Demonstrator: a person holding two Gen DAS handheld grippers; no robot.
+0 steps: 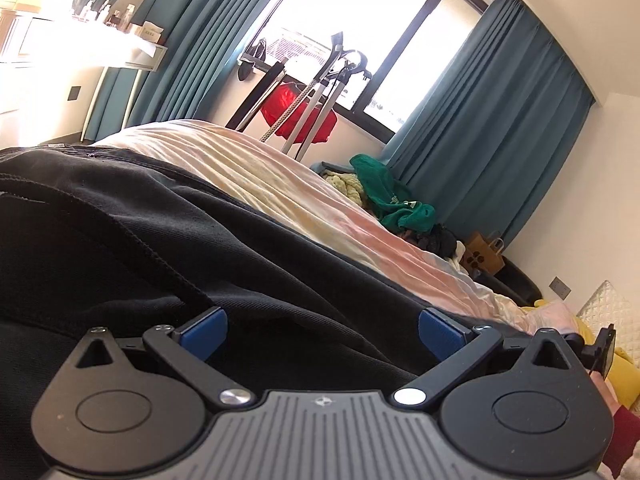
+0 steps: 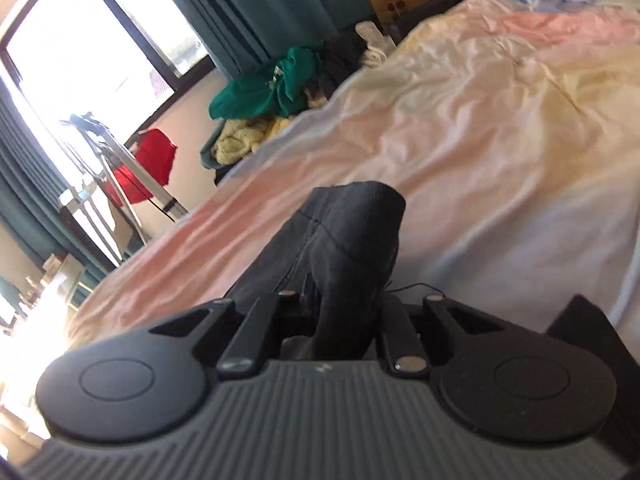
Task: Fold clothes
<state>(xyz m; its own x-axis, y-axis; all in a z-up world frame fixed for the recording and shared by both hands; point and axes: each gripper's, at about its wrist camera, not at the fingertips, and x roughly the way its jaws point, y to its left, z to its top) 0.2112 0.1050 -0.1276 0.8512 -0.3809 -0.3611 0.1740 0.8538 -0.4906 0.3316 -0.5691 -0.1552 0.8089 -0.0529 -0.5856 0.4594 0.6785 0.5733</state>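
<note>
Left hand-held gripper (image 1: 322,334) has its blue pads spread wide over the black garment (image 1: 140,240), which lies across the bed (image 1: 280,184) and fills the view from 9 to 6 o'clock; nothing is pinched. Right hand-held gripper (image 2: 340,320) is clamped nearly closed on a bunched corner of that black garment (image 2: 352,236), lifted off the sheet. Green clothes pile (image 2: 272,88) sits at 11 o'clock beside the bed.

Both wrist views skim low over the bed (image 1: 280,176), sharing the window (image 1: 360,20).
</note>
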